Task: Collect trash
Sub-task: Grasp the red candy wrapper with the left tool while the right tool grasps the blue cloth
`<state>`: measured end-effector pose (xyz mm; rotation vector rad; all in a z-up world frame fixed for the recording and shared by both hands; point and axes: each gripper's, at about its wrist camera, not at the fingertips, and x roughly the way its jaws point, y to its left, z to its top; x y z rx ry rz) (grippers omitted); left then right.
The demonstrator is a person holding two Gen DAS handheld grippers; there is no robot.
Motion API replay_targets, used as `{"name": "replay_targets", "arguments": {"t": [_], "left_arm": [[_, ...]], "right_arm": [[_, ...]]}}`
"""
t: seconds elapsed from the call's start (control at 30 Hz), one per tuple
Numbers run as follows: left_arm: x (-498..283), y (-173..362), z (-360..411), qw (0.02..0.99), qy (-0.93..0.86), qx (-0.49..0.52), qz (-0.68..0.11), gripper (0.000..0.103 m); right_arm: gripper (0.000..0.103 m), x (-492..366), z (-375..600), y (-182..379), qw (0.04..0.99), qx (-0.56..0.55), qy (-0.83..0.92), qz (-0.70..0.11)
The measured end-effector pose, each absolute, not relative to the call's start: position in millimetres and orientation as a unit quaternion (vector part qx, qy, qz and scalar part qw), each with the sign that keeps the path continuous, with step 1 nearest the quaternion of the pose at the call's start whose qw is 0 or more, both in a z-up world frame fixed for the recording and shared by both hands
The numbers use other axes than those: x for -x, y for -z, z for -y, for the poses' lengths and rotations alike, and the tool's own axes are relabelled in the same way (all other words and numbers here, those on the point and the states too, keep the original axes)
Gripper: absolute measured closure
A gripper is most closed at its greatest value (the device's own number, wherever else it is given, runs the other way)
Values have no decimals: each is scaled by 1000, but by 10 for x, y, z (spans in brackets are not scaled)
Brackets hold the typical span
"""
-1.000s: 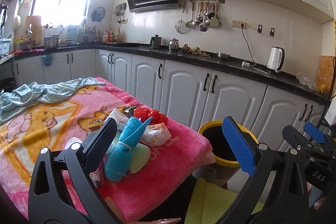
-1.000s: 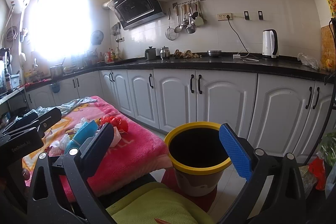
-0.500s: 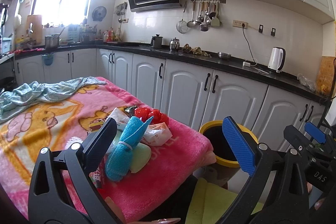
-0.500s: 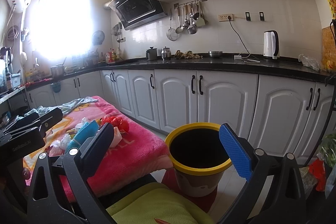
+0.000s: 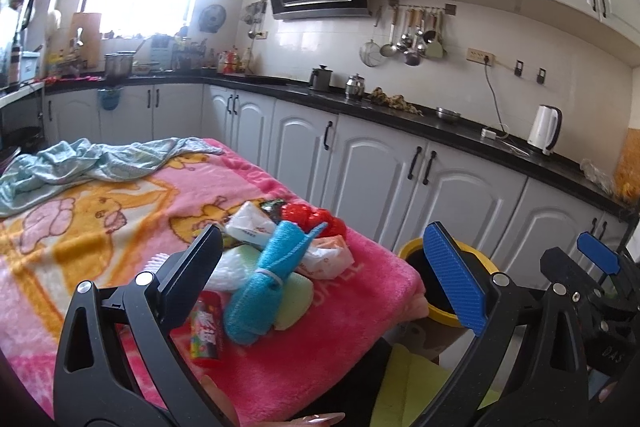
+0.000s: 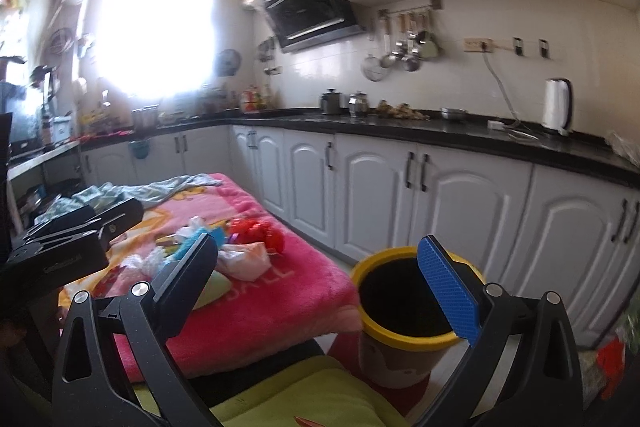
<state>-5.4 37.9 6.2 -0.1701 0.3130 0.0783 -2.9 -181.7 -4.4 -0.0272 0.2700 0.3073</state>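
Note:
A pile of trash lies on the pink blanket (image 5: 100,211): a rolled blue cloth (image 5: 264,287), white wrappers (image 5: 324,255), a red crumpled bag (image 5: 312,217), a pale green piece (image 5: 294,301) and a red snack packet (image 5: 206,327). My left gripper (image 5: 324,271) is open and empty, just short of the pile. A yellow-rimmed bin (image 6: 404,307) stands on the floor right of the blanket. My right gripper (image 6: 320,279) is open and empty, held in front of the bin. The pile also shows in the right wrist view (image 6: 244,251).
A crumpled light-blue cloth (image 5: 80,163) lies at the blanket's far end. White cabinets (image 5: 380,179) with a black counter run behind. A yellow-green cushion (image 6: 304,395) is below the grippers. A red bag (image 6: 610,359) lies on the floor at right.
Both grippers have moved a little towards the blanket and bin; the right wrist view has swung slightly left. Both stay open and empty.

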Motion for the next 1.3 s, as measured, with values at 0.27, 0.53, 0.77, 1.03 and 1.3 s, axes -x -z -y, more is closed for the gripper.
{"name": "replay_targets", "arguments": {"t": [0.27, 0.53, 0.77, 1.03, 1.3], "left_arm": [[76, -80, -719, 979, -80, 109, -153, 11], [96, -69, -1087, 973, -118, 126, -156, 11], [72, 6, -1393, 964, -148, 133, -175, 11], [-63, 316, -1724, 948, -170, 99, -250, 11], [-180, 693, -2010, 934, -143, 114, -308, 11]], "right_arm": [[6, -94, 1485, -6, 970, 32, -199, -138], [6, -262, 1197, -6, 958, 34, -237, -158], [6, -488, 881, 69, 944, 42, -266, -188], [6, -973, 505, 319, 927, 38, -274, -253], [6, -1342, 314, 604, 907, 15, -271, -323]]}}
